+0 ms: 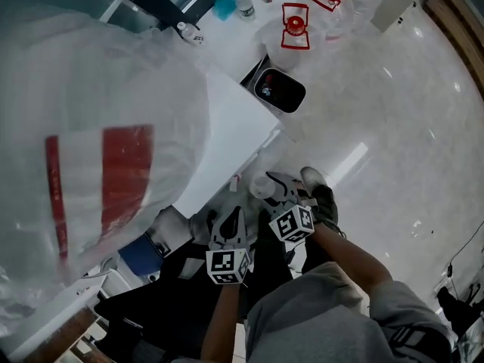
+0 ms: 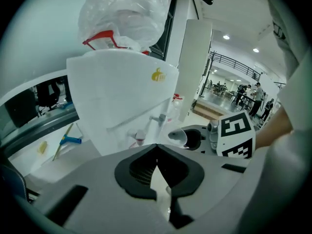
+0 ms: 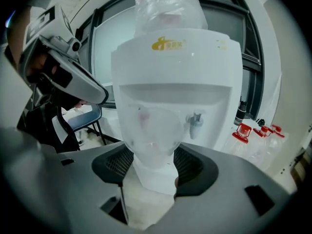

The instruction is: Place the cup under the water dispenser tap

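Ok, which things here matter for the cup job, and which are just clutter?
Job: cup in the right gripper; water dispenser; its grey tap.
Lying about: spare bottles; black bin; blue chair; blue-handled tool.

Small yellow logo [image 3: 168, 44] on the white water dispenser [image 3: 214, 67], lettering too blurred to read
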`<state>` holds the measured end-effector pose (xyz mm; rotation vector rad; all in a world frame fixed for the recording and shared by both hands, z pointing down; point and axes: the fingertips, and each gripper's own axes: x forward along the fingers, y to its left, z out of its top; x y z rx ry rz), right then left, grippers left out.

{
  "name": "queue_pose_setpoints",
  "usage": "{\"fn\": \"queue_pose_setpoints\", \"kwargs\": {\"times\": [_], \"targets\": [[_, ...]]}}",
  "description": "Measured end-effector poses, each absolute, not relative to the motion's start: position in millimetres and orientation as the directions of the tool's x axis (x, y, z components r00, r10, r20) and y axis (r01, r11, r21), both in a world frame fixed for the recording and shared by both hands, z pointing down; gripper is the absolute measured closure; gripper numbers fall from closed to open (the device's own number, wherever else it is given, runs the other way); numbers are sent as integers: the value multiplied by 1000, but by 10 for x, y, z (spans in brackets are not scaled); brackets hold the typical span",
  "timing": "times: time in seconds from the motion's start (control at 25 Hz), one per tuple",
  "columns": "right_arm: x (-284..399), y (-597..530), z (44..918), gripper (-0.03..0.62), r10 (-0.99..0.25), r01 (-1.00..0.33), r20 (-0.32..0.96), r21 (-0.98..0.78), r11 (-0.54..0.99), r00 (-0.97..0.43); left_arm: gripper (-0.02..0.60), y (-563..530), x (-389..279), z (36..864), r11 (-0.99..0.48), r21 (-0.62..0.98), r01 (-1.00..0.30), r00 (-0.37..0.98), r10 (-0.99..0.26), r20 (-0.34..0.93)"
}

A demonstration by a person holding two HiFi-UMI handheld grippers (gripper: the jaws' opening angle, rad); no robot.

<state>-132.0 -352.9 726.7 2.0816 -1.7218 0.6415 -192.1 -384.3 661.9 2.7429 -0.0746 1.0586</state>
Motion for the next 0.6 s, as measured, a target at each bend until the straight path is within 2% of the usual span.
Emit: {"fn": "queue_pose_setpoints", "kwargs": {"times": [0.6], "targets": [[-1522,-3886,8484,338,-811,-990,574,-5,-140,111,572,-3955,-2080,7474,-980,161,-118,708,30,706]]}}
